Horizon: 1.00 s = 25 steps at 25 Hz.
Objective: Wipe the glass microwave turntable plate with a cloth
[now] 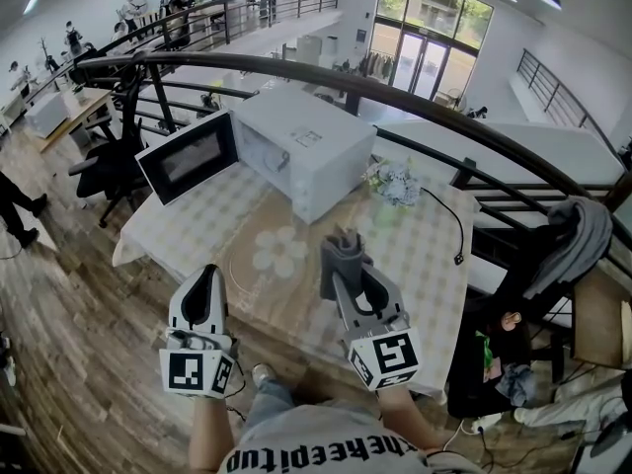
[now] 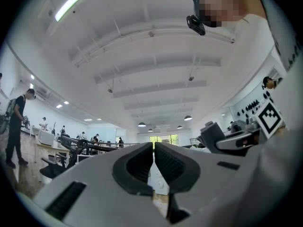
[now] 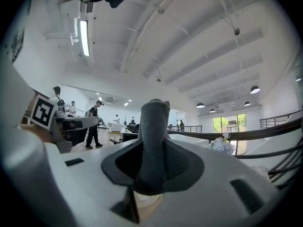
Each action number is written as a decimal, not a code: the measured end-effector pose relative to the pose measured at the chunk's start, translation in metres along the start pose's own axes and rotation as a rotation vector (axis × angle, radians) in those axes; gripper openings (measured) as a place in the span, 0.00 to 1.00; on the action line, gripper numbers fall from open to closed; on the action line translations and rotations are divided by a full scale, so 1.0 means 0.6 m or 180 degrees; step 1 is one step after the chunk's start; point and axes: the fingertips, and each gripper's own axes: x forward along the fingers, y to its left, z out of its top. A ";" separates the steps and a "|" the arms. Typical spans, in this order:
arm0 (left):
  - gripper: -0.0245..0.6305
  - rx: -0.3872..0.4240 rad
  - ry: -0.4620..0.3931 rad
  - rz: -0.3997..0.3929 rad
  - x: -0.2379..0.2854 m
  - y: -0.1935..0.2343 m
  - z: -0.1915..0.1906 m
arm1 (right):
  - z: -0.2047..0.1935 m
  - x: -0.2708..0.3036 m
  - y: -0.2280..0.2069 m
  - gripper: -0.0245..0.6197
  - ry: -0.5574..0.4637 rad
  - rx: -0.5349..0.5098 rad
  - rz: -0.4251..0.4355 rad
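The glass turntable plate [image 1: 269, 261] lies flat on the checked tablecloth, in front of the microwave; a pale flower shape shows on or through it. My right gripper [image 1: 343, 265] hovers at the plate's right edge, shut on a folded grey cloth [image 1: 341, 245] that sticks up past its tips. In the right gripper view that cloth [image 3: 154, 126] stands upright between the pads of my right gripper [image 3: 154, 148]. My left gripper [image 1: 207, 275] is at the table's near edge, left of the plate. In its own view the left gripper [image 2: 153, 150] is shut with nothing held.
A white microwave [image 1: 306, 146] stands at the table's back with its door [image 1: 188, 156] swung open to the left. A bunch of white flowers [image 1: 393, 181] and a black cable [image 1: 449, 227] lie at the back right. A dark railing [image 1: 415, 102] runs behind the table.
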 end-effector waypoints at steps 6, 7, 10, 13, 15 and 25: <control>0.06 0.0012 -0.0009 0.0002 0.004 0.003 0.003 | -0.002 0.004 -0.002 0.20 -0.0008 0.0002 -0.0060; 0.06 0.0009 -0.0011 0.0003 0.004 0.004 0.003 | -0.002 0.004 -0.002 0.20 -0.0012 0.0012 -0.0066; 0.06 0.0004 -0.0009 0.0006 0.007 0.005 0.003 | -0.002 0.006 -0.004 0.20 -0.0019 0.0032 -0.0074; 0.06 -0.0006 0.0002 0.0015 0.009 0.009 0.000 | -0.001 0.010 -0.003 0.20 -0.0017 0.0037 -0.0069; 0.06 -0.0015 0.0013 0.0023 0.009 0.012 -0.001 | -0.001 0.012 -0.002 0.20 -0.0021 0.0045 -0.0071; 0.06 -0.0033 0.0031 0.0022 0.020 0.029 -0.008 | -0.002 0.032 0.002 0.20 -0.0044 0.0088 -0.0079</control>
